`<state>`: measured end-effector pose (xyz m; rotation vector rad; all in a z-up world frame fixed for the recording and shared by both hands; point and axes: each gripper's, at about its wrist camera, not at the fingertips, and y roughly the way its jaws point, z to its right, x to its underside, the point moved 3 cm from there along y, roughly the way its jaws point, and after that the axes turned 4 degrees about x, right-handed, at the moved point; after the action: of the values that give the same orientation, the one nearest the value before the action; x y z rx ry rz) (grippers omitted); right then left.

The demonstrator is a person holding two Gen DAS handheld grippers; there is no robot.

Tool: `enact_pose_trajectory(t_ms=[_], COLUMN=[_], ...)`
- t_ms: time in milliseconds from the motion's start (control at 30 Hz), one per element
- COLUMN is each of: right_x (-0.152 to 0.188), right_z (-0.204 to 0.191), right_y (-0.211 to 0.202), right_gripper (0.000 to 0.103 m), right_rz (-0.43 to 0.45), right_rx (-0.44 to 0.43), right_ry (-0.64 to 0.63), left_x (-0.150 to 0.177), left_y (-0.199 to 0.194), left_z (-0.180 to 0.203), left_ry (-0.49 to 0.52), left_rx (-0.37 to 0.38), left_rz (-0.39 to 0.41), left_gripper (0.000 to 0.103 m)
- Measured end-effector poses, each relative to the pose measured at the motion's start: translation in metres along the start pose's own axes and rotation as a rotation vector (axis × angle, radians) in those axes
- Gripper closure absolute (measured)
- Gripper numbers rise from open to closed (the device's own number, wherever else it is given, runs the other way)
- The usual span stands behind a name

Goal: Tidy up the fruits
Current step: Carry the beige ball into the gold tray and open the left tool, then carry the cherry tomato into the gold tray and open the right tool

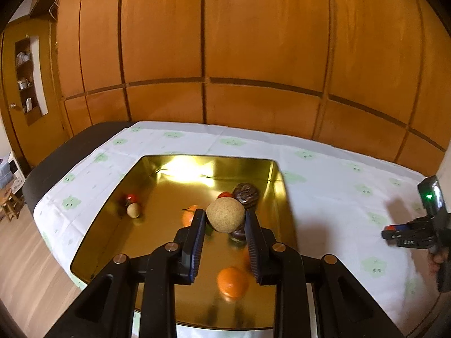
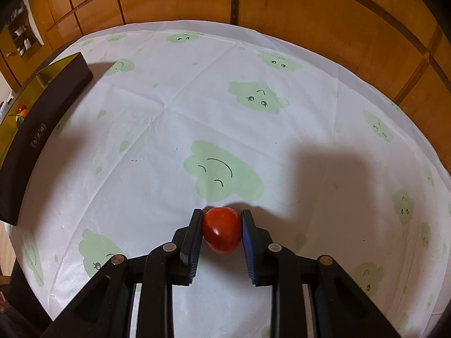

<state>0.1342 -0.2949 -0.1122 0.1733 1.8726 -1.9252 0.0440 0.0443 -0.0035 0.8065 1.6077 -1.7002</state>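
Blue-padded and black, the left gripper (image 1: 225, 218) is clamped on a tan ball (image 1: 225, 215), a rough-skinned round fruit held by its sides above a gold tray (image 1: 157, 169). Below it in the tray lie an orange (image 1: 232, 281) near the front, a second orange (image 1: 188, 216) partly hidden behind the left finger, a dark brown ringed piece (image 1: 245, 195) just behind the ball, and a small pale fruit (image 1: 133, 210) with a red one (image 1: 131, 197) touching it, over by the tray's left wall. A bit of red (image 1: 225, 195) also peeks out behind the ball.

The right gripper (image 2: 222, 229) is clamped on a red tomato (image 2: 222, 230), its pads pressing both sides, down at the cloth (image 2: 197, 107); whether the fruit rests on it or hangs just above, I cannot tell. That cloth is white with pale green smiling blobs and covers the bench. Well off to the left sits the tray, its dark outer wall (image 2: 42, 129) facing this way. Orange-brown wooden panels (image 1: 253, 42) rise behind the bench.
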Motion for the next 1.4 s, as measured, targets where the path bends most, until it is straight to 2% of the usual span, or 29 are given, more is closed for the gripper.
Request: enact_pose_trajectory(t_ms=[733,1000,1233,1400], right_x=[0.001,0.001,0.001,0.001], right_z=[-0.005,-0.006,-0.006,-0.006], right_y=[-0.001,-0.001,-0.001,-0.001], right_gripper=[0.077,0.077,0.077,0.077], right_rz=[0.005,0.006,0.008,0.010], right_rx=[0.028,0.033,0.038,0.041], right_ry=[-0.028,-0.032,-0.037,-0.042], left_x=[0.017,0.021,0.024,0.023], left_y=[0.071,0.081,0.076,0.070], left_z=[-0.028,-0.039,-0.040,-0.037], left_ry=[-0.039,-0.061,-0.067,-0.071], left_rx=[-0.054,-0.076,-0.091,-0.090], left_rz=[-0.183,-0.203,-0.188,-0.171], left_gripper=[0.074,0.074,0.071,0.064])
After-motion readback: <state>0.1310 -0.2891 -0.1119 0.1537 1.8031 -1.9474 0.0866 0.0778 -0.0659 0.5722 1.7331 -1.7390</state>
